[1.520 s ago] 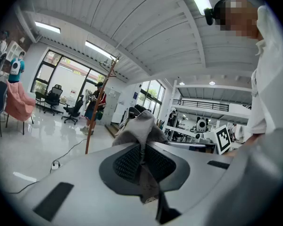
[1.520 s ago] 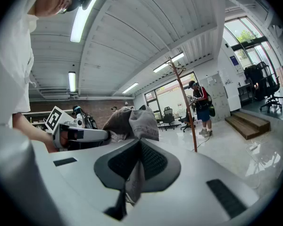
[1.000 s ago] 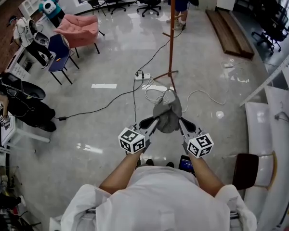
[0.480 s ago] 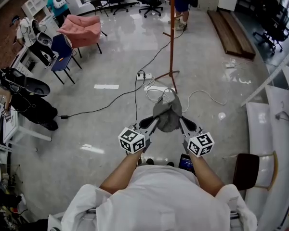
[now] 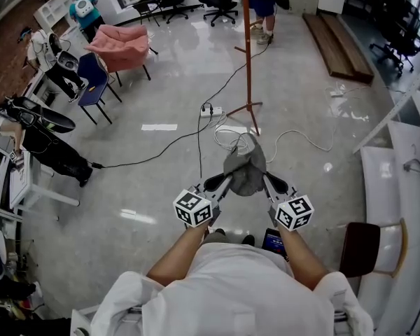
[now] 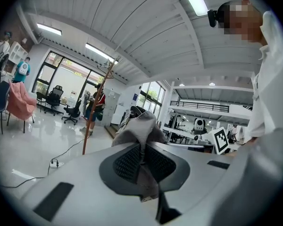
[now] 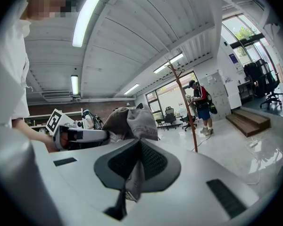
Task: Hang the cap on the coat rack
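A person in a white shirt held a grey cap (image 5: 245, 170) up between two hand-held grippers, just ahead of the body and above a polished grey floor (image 5: 147, 187). The left gripper (image 5: 226, 179) was nearly closed, nipping a fold of the cap at its 9 o'clock side. The right gripper (image 5: 264, 178) was clamped likewise at its 3 o'clock side. Both gripper views showed cloth squeezed between dark ribbed pads (image 6: 129, 164), with the crown bulging above the jaws.

The coat rack (image 5: 248, 47), a thin red-brown pole on splayed feet, stood at 12 o'clock from the cap and well apart from it. The lane between them was open but crossed by a coil of white cable (image 5: 231, 137). A power strip (image 5: 211, 110) lay just beside the rack's feet at their 9 o'clock.

Bare floor ran wide toward 10 o'clock, ending at a pink armchair (image 5: 119, 44) and a blue chair (image 5: 87, 72). At 3 o'clock the edge of a white surface (image 5: 395, 180) and a brown-seated chair (image 5: 357, 249) closed the room in. A wooden platform (image 5: 336, 37) lay at 1 o'clock, and a bystander (image 5: 264, 5) stood beyond the rack.
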Demonstrator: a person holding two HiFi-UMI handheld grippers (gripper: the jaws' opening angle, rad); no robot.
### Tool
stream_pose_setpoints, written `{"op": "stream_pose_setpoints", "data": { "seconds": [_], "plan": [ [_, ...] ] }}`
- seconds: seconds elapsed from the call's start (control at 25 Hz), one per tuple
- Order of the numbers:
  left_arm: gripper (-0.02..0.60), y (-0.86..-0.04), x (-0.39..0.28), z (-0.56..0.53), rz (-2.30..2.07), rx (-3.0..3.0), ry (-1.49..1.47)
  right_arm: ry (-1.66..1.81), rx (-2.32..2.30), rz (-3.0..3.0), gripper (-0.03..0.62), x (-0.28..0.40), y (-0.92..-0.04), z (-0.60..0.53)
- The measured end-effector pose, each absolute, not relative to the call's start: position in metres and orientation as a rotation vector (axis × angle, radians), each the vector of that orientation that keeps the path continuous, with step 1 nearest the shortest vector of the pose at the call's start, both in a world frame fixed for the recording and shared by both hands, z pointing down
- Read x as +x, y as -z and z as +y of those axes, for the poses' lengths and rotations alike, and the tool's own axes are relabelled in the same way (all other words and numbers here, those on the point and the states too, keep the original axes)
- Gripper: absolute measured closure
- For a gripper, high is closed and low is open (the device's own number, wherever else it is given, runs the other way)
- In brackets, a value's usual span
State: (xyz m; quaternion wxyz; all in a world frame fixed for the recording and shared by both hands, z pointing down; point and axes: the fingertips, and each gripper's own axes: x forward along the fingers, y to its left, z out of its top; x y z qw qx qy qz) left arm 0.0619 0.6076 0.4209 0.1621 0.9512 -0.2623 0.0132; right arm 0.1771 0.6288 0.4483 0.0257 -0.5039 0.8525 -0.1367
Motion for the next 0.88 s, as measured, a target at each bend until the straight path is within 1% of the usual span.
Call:
{"op": "stream_pose_setpoints", "data": {
  "seconds": [0.2,0.52,0.88],
  "plan": [
    [0.538,-0.425,0.071,0.609,-0.756,2.707,-0.048,0.449,-1.561,2.628,0.567,0.185,-0.454,0.630],
    [0.540,-0.441,0.068,0.577,-0.766,2.690,-0.029,0.462,-1.576,2.631,0.568,0.182,-0.467,0.600],
    [0.538,-0.453,0.076,0.507,-0.766,2.672,-0.019,0.494,-1.594,2.635,0.568,0.192,-0.479,0.529]
  ]
}}
